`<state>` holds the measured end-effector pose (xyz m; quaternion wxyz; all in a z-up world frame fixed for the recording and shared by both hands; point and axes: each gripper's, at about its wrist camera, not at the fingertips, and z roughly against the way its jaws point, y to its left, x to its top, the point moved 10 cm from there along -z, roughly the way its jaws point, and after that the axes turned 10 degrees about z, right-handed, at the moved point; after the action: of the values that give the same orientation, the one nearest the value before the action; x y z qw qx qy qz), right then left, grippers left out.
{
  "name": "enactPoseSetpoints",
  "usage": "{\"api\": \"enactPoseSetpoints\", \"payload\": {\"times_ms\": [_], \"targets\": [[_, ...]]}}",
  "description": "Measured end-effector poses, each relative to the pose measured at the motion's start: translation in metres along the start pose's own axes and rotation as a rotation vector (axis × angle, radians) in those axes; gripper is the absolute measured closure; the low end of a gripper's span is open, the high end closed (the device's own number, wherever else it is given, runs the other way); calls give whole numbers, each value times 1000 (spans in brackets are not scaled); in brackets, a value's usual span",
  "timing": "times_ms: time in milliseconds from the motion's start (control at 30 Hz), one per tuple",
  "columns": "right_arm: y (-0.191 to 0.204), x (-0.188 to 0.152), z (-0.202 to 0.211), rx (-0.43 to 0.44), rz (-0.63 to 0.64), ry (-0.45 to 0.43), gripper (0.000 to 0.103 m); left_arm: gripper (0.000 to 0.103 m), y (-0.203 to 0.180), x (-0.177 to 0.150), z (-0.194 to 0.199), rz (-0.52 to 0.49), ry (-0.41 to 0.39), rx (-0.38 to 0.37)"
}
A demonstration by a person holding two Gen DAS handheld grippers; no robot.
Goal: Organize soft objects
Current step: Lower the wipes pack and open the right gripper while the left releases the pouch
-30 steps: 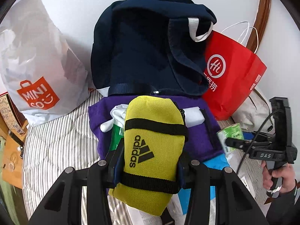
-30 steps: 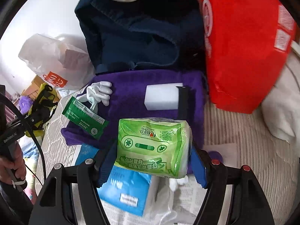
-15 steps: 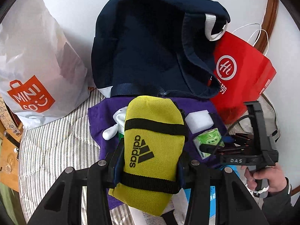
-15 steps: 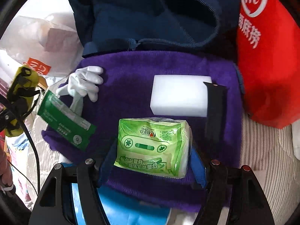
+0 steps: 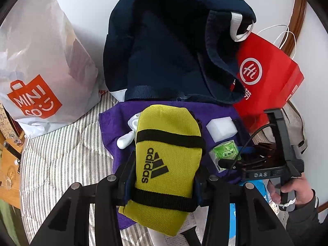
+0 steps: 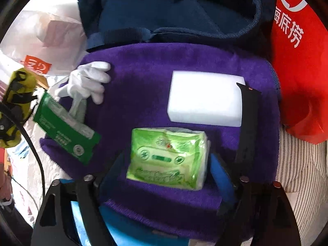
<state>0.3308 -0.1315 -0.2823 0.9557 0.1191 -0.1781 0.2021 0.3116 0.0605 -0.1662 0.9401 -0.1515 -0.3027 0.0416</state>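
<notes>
My left gripper [image 5: 164,176] is shut on a yellow Adidas pouch [image 5: 166,160] and holds it above the purple towel [image 5: 114,121]. My right gripper [image 6: 164,170] is open; the green tissue pack [image 6: 168,155] lies between its spread fingers on the purple towel [image 6: 143,78]. The tissue pack also shows in the left wrist view [image 5: 225,153]. On the towel lie a white sponge block [image 6: 205,98], a white glove [image 6: 88,82] and a green packet [image 6: 63,127]. A black strap [image 6: 248,123] lies beside the sponge.
An open navy backpack [image 5: 174,51] stands behind the towel against the wall. A red paper bag [image 5: 266,82] is at the right, a white Miniso bag [image 5: 39,71] at the left. A blue packet [image 6: 127,229] lies under the towel's near edge on the striped bedding [image 5: 61,153].
My right gripper moved forward over the towel and opened; the tissue pack now rests on the towel. My left gripper stays shut on the yellow pouch and shifted slightly.
</notes>
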Motion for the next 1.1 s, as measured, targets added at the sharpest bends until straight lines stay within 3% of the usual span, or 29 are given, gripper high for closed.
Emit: {"api": "enactPoseSetpoints", "payload": {"times_ms": [233, 533, 800, 1100], "targets": [[4, -3, 22, -14, 6, -33, 11, 60, -2, -5, -4, -1, 19, 3], [-4, -13, 79, -55, 4, -152, 11, 60, -22, -13, -29, -43, 60, 14], [-56, -57, 121, -102, -119, -206, 11, 59, -40, -16, -72, -91, 116, 46], [-83, -113, 125, -96, -234, -185, 11, 50, -46, -25, -110, -113, 163, 95]]}}
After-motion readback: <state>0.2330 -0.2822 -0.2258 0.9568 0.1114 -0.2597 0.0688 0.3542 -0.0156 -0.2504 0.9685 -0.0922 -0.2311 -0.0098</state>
